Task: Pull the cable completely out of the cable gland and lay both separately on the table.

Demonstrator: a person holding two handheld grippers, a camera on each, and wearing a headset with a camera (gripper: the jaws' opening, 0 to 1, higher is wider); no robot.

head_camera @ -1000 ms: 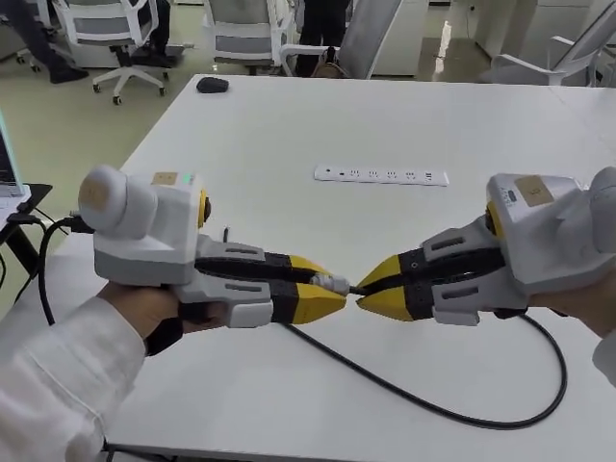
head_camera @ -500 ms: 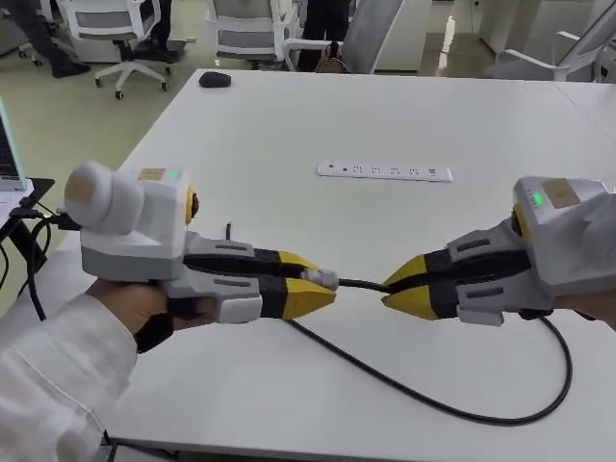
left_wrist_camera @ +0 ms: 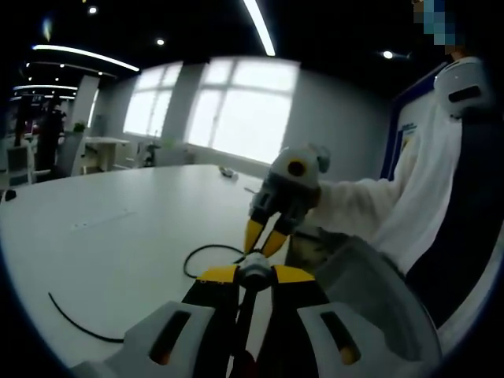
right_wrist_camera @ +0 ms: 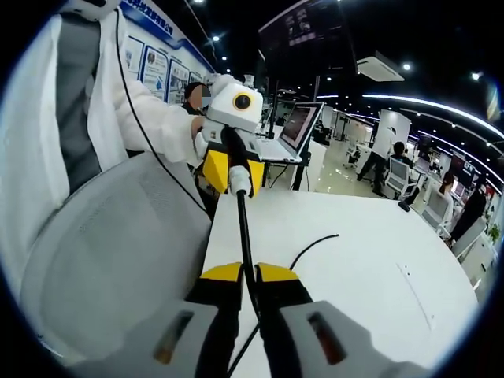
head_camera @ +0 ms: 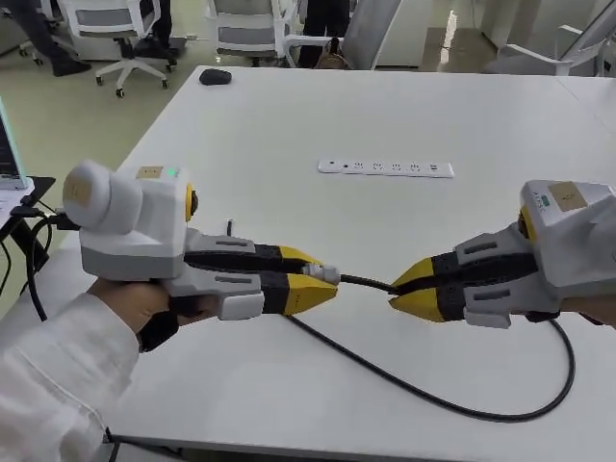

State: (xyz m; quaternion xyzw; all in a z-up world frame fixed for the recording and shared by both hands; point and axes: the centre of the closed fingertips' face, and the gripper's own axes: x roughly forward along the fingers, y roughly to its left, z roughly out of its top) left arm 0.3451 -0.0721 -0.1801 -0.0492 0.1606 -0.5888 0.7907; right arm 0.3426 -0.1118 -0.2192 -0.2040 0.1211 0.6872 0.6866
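Note:
My left gripper (head_camera: 332, 282) is shut on the small white cable gland (head_camera: 324, 274), held above the white table (head_camera: 404, 115). A black cable (head_camera: 364, 282) runs taut from the gland to my right gripper (head_camera: 393, 293), which is shut on it a short way off. The rest of the cable (head_camera: 433, 399) loops on the table under the right gripper, and one end lies near the left gripper. In the right gripper view the cable (right_wrist_camera: 242, 236) stretches from my jaws to the gland (right_wrist_camera: 239, 182). In the left gripper view the gland (left_wrist_camera: 254, 267) sits between my fingertips, with the right gripper (left_wrist_camera: 264, 236) facing it.
A white power strip (head_camera: 385, 168) lies at mid-table. A black mouse (head_camera: 215, 77) rests at the far left corner. Office chairs (head_camera: 106, 29) stand beyond the far edge. A person's white sleeve (head_camera: 48, 385) covers the near left corner.
The grippers have drawn apart: the right one moved to the right, and a longer stretch of black cable shows between the gland and the right jaws.

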